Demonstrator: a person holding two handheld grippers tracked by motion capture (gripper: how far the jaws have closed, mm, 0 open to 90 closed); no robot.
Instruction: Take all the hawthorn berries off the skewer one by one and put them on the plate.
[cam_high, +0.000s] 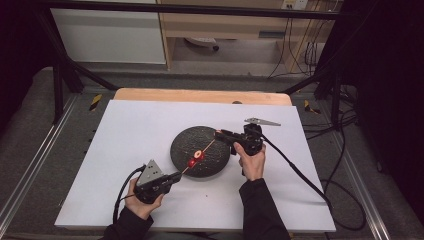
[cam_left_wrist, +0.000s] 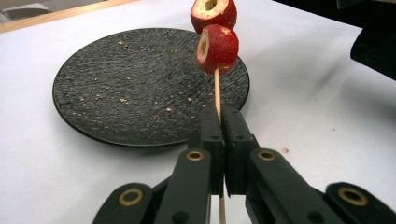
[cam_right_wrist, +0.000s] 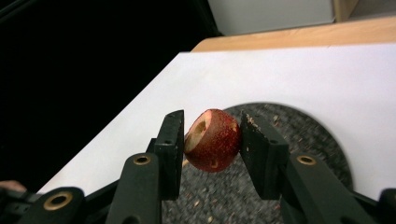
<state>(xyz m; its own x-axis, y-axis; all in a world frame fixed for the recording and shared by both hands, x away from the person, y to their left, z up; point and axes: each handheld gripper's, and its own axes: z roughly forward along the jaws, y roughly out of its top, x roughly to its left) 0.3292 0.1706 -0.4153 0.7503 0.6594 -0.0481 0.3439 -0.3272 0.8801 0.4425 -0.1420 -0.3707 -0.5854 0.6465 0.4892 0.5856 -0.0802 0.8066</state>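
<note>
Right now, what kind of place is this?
Probably a lab recording station: a white-covered table inside a black frame, cables trailing across grey carpet, and a wooden cabinet behind.

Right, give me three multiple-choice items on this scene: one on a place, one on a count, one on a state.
1. Where does the dark plate lie?
A. on the white sheet
B. on the floor
C. on a shelf

2. How many threaded fruit pieces sit on the skewer?
A. one
B. two
C. four

3. How is the right gripper?
A. open and empty
B. shut on the plate's rim
C. shut on a loose fruit piece

Answers:
1 A: the high view shows the plate in the middle of the sheet.
2 B: the left gripper view shows two red pieces on the stick.
3 C: the right gripper's jaws press both sides of the fruit.
</note>
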